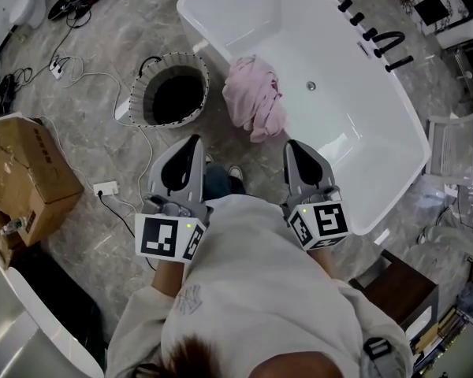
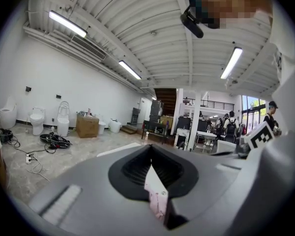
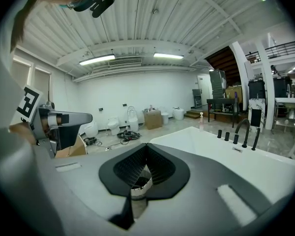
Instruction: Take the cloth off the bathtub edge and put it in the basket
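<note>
**Item:** pink cloth [image 1: 255, 97], hanging over near rim of bathtub [image 1: 339, 124] at 12 o'clock of both grippers, apart from them.
**Basket** [image 1: 169, 93]: sitting at cloth's 9 o'clock.
**Left gripper** [image 1: 191, 144], **right gripper** [image 1: 293, 148]: tongs pressing together, pinching nothing.
**Step:** approaching. Recommend opening one pr wide, pinching thick top bunch, lifting clear before swinging to 9.
**Writing:** none legible; cardboard box [image 1: 31, 179] print too small.
</note>
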